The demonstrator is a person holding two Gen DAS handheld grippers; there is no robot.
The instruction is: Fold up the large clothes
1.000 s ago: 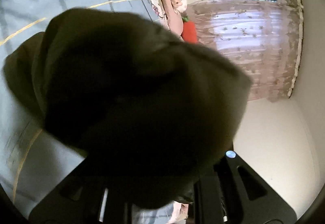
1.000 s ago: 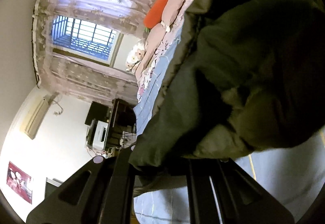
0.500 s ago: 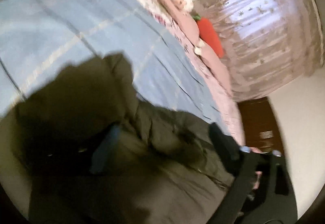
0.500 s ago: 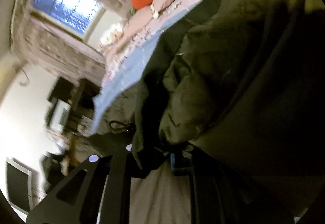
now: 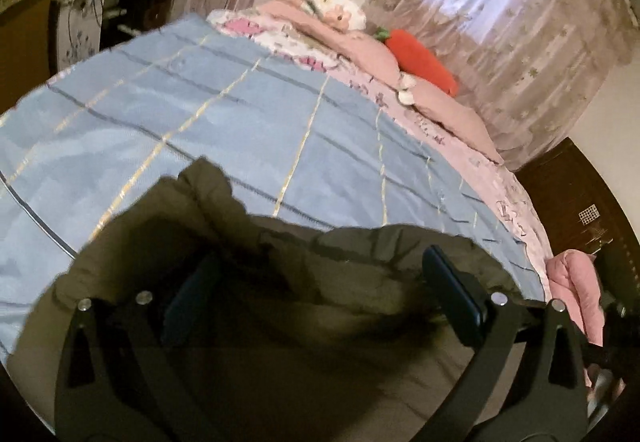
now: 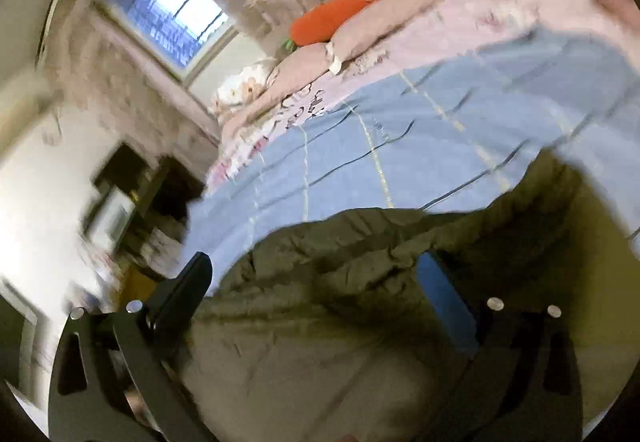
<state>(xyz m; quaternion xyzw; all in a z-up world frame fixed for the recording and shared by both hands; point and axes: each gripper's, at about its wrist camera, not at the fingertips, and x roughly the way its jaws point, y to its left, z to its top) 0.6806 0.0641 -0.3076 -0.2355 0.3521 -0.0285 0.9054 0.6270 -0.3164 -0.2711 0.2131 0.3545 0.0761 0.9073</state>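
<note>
Where a second ago both claws clutched bunched cloth in the air, now left claw (image 5: 320, 294) and right claw (image 6: 316, 278) spread wide, dark olive coat (image 5: 304, 342) dropped flat on the bed (image 5: 248, 113), ready for folding.

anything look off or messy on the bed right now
The dark olive padded jacket lies bunched and wrinkled on the blue checked bedspread, its far edge uneven rather than squared. Both the left gripper and right gripper are open over it. The orange carrot-shaped pillow looks undisturbed.
</note>
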